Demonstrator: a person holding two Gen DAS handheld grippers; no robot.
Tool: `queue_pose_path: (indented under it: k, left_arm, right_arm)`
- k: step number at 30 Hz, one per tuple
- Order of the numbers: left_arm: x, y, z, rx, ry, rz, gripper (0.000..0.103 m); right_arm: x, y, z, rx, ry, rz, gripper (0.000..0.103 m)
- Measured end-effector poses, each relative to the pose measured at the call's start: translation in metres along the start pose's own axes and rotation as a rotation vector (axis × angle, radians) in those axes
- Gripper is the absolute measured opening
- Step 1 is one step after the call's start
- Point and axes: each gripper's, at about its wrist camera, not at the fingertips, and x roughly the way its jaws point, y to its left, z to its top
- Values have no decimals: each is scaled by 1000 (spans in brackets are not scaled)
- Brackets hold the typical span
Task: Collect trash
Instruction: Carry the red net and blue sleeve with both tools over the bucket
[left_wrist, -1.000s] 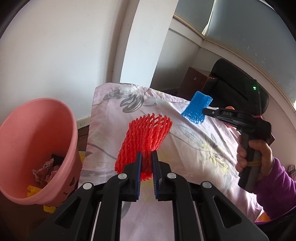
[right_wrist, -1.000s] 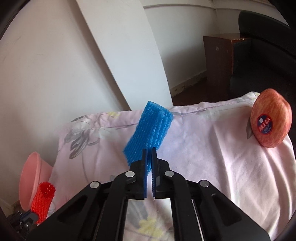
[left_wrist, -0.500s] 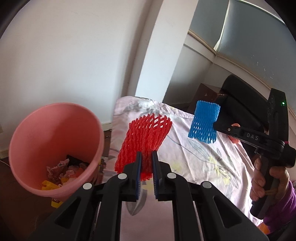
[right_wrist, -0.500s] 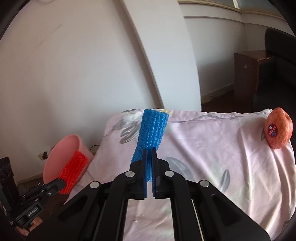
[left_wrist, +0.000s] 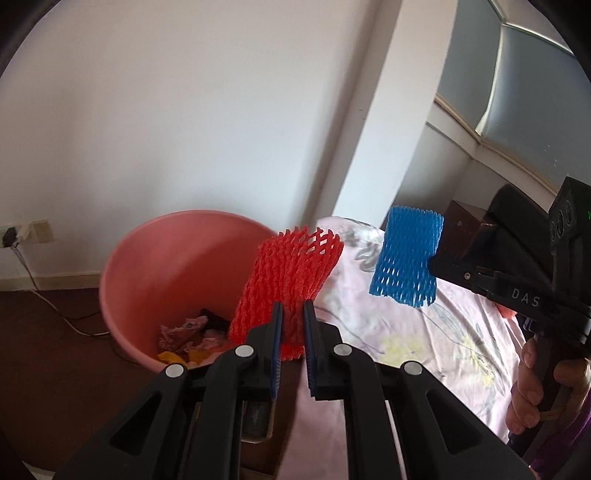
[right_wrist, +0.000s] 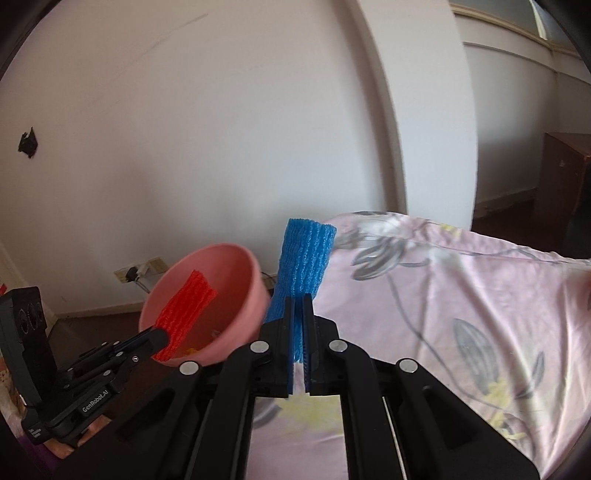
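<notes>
My left gripper (left_wrist: 293, 314) is shut on a red foam fruit net (left_wrist: 291, 273) and holds it in the air at the right rim of a pink bin (left_wrist: 147, 280). The bin holds crumpled wrappers (left_wrist: 188, 332). My right gripper (right_wrist: 299, 306) is shut on a blue foam fruit net (right_wrist: 304, 258), held above the left edge of the pink floral cloth (right_wrist: 461, 295). The blue net (left_wrist: 406, 254) also shows in the left wrist view, to the right of the red one. In the right wrist view the red net (right_wrist: 184, 310) hangs over the bin's mouth (right_wrist: 229, 258).
The white wall and a pillar (left_wrist: 380, 110) stand behind the bin. A wall socket with a cable (left_wrist: 22, 236) is at the left, above the dark floor. A dark wooden cabinet (right_wrist: 565, 177) and a black chair (left_wrist: 517, 221) stand at the far right.
Both grippers have swung left, off the cloth and toward the pink bin, each still holding its net. The red net now hangs at the bin's mouth. The apple has left the right wrist view.
</notes>
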Motion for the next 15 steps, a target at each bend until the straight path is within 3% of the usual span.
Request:
queue_pose_path:
  k: [15]
  left_arm:
    - [4,54,0,-100,8,79,10]
  right_arm:
    - [61,70,3,-128,99,67,4]
